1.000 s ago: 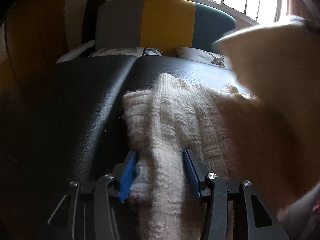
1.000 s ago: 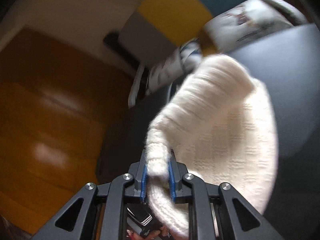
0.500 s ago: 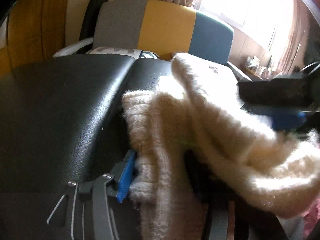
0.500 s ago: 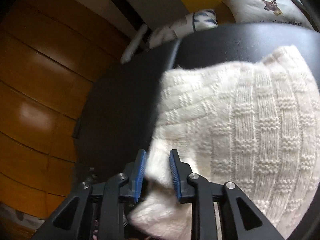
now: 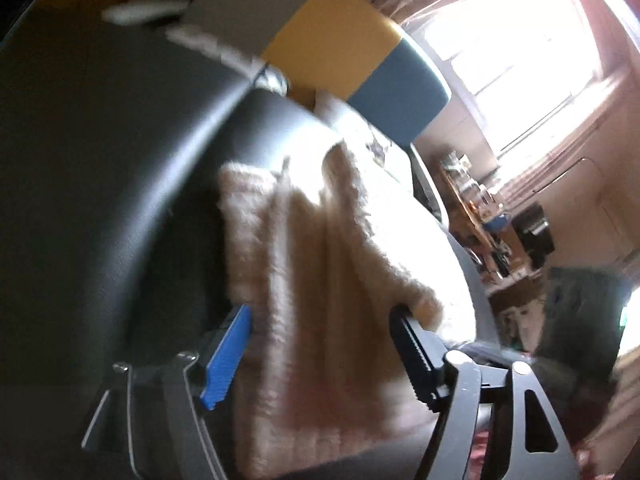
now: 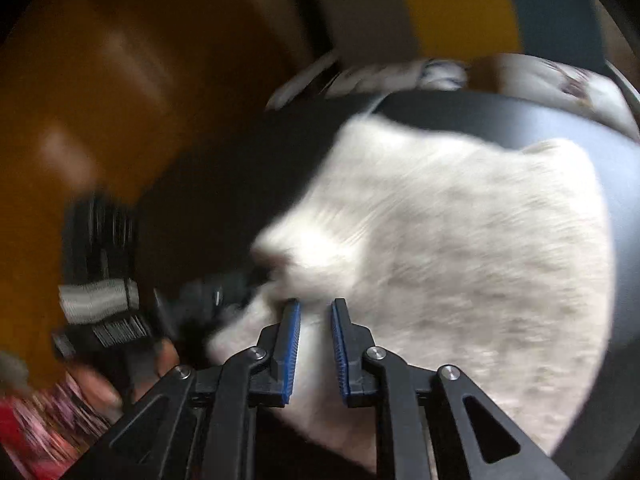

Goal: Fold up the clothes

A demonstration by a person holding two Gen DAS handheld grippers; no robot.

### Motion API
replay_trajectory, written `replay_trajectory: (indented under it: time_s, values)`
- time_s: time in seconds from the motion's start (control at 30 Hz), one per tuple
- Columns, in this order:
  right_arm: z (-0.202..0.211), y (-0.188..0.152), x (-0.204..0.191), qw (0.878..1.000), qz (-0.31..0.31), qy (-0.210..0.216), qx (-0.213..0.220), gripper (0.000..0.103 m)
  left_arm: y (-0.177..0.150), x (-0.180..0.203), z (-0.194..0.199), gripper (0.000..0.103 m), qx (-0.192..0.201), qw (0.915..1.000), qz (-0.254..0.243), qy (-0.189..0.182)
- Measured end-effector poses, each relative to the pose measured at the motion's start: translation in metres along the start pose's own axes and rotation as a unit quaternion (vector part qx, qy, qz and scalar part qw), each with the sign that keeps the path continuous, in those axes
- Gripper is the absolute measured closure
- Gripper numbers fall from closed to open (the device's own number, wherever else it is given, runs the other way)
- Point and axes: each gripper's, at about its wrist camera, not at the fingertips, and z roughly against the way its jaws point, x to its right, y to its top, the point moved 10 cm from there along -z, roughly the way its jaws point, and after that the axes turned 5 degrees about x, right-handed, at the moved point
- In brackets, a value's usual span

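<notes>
Garment: a cream chunky-knit sweater (image 5: 320, 280) lies folded in layers on the black leather-look padded bench (image 5: 100, 160); its left edge sits beside the seam that splits the bench top, and its bulk spreads toward the right edge.
Left claw: the left claw (image 5: 320, 340) stands wide, its blue-padded finger and black toothed finger either side of a thick fold of the knit — released, the fabric loose between them and not pinched.
Right claw: the right claw (image 6: 316, 340) hovers low over the near part of the sweater (image 6: 460, 240); its blue pads are a little apart with white knit showing in the gap, and blur makes it impossible to tell whether they clench the wool.
Bench surround: a grey, yellow and teal panelled headboard (image 5: 332, 40) rises past the far edge, with pale printed cushions (image 6: 400, 72) lying against it.
Left side: orange-brown wooden panelling (image 6: 100, 100) — blurred in the right wrist view.
</notes>
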Motion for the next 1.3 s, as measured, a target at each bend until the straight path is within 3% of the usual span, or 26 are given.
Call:
replay_trajectory:
  time_s: [0.07, 0.13, 0.33, 0.63, 0.8, 0.93, 1.1, 1.27, 1.3]
  values:
    - [-0.016, -0.017, -0.006, 0.999, 0.035, -0.006, -0.031, 0.087, -0.001, 0.003, -0.004, 0.026, -0.015, 0.9999, -0.006, 0.006]
    - [-0.020, -0.023, -0.005, 0.999, 0.047, -0.009, -0.027, 0.087, -0.001, 0.010, -0.004, 0.026, -0.024, 0.9996, -0.010, 0.005]
    - [-0.020, -0.021, 0.006, 1.000, -0.003, 0.022, -0.017, 0.087, 0.025, 0.027, 0.013, 0.022, -0.002, 0.9975, 0.047, -0.053]
    - [-0.023, -0.017, 0.007, 1.000, 0.004, 0.013, -0.007, 0.087, 0.022, 0.051, -0.019, 0.023, -0.037, 0.9965, -0.073, 0.018]
    - [-0.022, -0.014, 0.007, 1.000, 0.007, 0.006, -0.004, 0.087, 0.014, 0.036, -0.043, 0.027, -0.081, 0.9957, -0.038, 0.022]
    - [-0.020, -0.011, 0.004, 1.000, 0.012, -0.002, -0.004, 0.086, 0.008, 0.042, -0.047, 0.028, -0.091, 0.9945, -0.049, 0.019]
    - [-0.021, -0.006, 0.000, 1.000, 0.024, -0.017, -0.006, 0.084, 0.007, 0.048, -0.051, 0.058, -0.091, 0.9925, -0.077, 0.026]
    - [0.021, -0.030, 0.000, 0.996, 0.051, -0.070, 0.007, 0.080, 0.009, 0.047, -0.048, 0.076, -0.092, 0.9934, -0.066, 0.015]
    - [0.016, -0.011, 0.001, 0.995, 0.061, -0.083, 0.018, 0.080, 0.009, 0.049, -0.048, 0.078, -0.092, 0.9933, -0.068, 0.013]
